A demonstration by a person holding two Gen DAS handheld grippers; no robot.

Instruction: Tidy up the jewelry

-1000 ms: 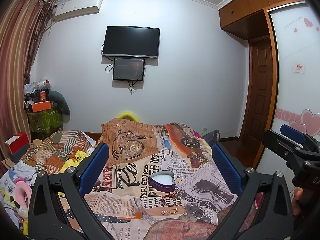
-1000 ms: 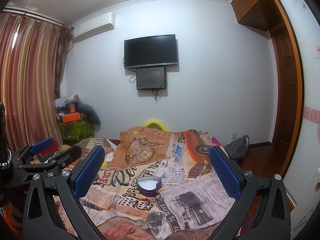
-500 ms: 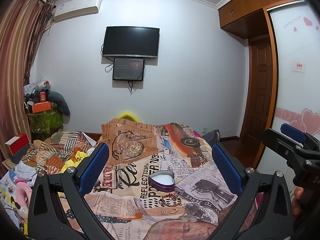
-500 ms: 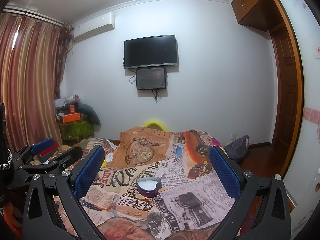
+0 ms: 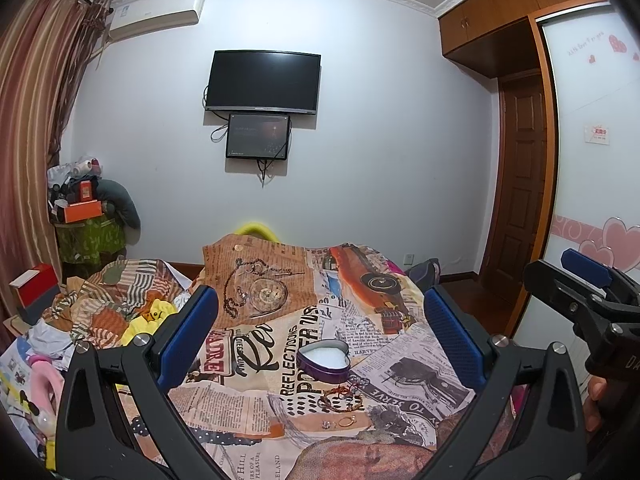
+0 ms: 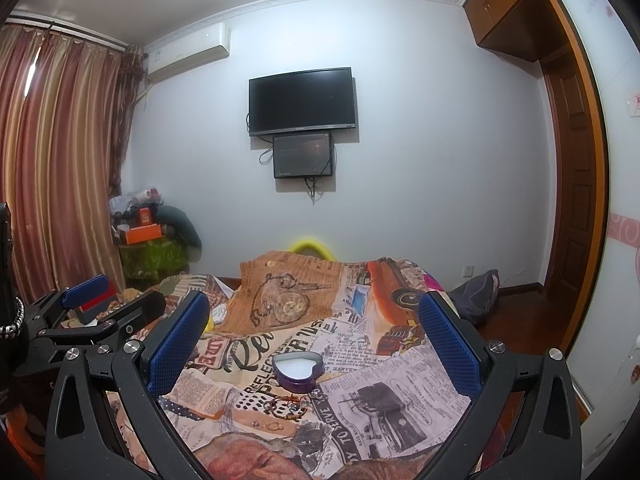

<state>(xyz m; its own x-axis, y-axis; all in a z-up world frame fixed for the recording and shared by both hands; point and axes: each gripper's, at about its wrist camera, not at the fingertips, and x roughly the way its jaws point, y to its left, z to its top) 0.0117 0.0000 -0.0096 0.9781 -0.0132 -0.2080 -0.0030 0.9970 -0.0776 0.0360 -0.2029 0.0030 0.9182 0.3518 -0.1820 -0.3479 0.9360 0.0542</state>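
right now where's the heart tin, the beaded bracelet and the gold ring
heart tin point(image 5: 325, 356), left wrist view, white inside
beaded bracelet point(image 5: 340, 397), left wrist view, near edge of loop
gold ring point(image 5: 346, 422), left wrist view, the band

open tongs point(image 5: 320, 332) — heart tin point(image 5: 325, 360) between

Small rings point(image 5: 339, 423) too tiny to make out
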